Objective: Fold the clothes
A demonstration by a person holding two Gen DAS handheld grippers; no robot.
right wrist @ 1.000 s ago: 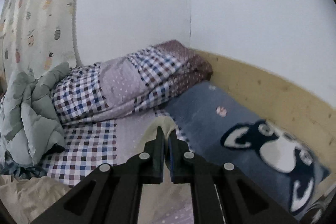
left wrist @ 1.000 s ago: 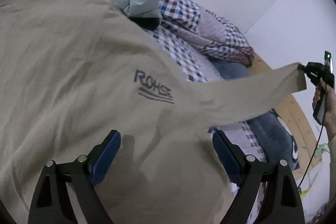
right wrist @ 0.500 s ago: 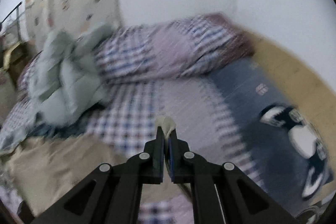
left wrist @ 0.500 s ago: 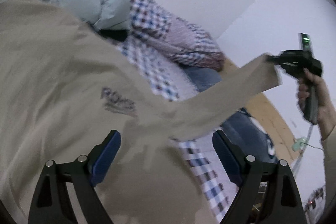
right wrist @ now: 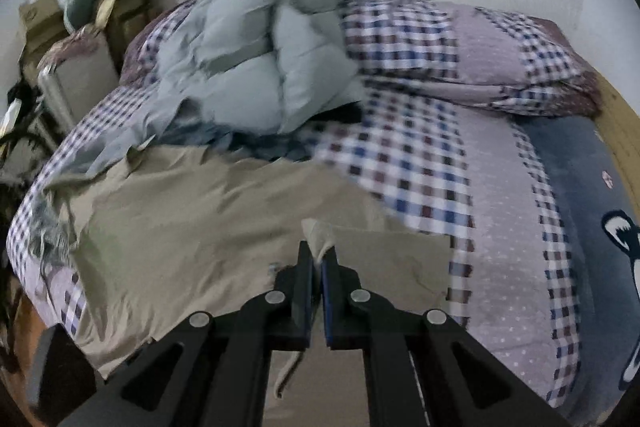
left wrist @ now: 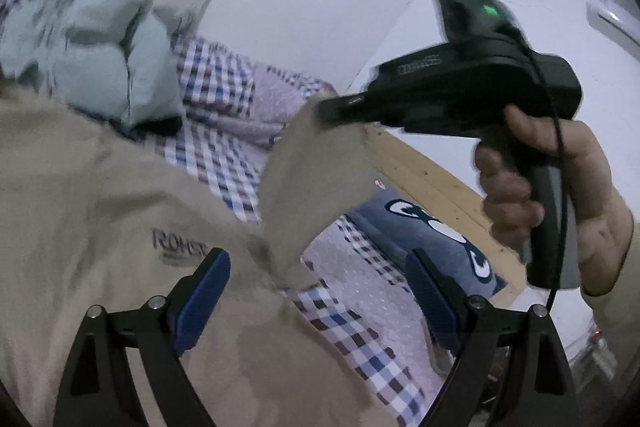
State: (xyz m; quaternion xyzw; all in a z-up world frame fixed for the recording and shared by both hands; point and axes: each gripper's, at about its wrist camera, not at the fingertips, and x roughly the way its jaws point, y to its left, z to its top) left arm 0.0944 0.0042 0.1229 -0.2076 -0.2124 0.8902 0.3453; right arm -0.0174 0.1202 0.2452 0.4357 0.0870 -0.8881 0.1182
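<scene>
Right now the right gripper (right wrist: 317, 259) is pinching the end of a sleeve (left wrist: 316, 183) of the tan shirt (left wrist: 100, 211), with its jaws squeezed tight on the cloth. A hand (left wrist: 560, 183) is holding that tool up in the air. The left gripper (left wrist: 316, 291) is standing wide, with nothing between its blue pads (left wrist: 204, 291), and it is hanging over the shirt. The shirt body is lying spread on the checked bed cover (right wrist: 420, 155), near a puffy blue-grey coat (right wrist: 260, 59).

The sleeve could slip out, because only a small bit of its edge is showing past the jaws. The shirt body could bunch up or slide, since nothing is pressing it down.

Dark letters on the chest are reading something like "ROHS", but the end is blurry.
</scene>
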